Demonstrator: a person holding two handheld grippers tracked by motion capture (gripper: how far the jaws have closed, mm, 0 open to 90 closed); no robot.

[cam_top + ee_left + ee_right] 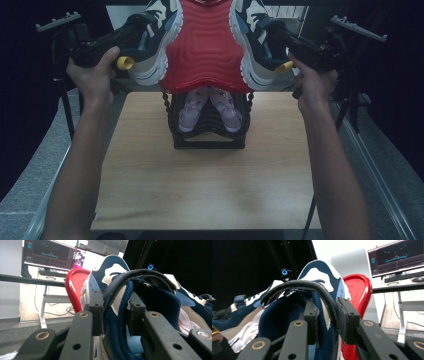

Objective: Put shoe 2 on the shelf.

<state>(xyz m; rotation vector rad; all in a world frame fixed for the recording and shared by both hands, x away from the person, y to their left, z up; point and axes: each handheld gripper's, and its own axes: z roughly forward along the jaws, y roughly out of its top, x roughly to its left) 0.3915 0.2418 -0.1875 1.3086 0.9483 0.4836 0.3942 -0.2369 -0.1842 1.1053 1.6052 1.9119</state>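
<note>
Pair of navy-white sneakers, left sneaker (152,42) clamped in left tongs (131,31), right sneaker (257,45) in right tongs (280,34), red tray (207,50) between.

Two sneakers, the left sneaker (152,40) and the right sneaker (255,42), flank a raised shelf (205,45); beneath it, small shoes (210,107) sit in a rack (207,142) on the desk (200,185).

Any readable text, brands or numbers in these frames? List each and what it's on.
None can be read.
Monitors: graphs and small on-screen text, too small and blurred to read.
Navy-and-white sneakers: no legible brand or label.
Red rack shelf: no markings.
Lilac shoes: nothing legible.
</note>
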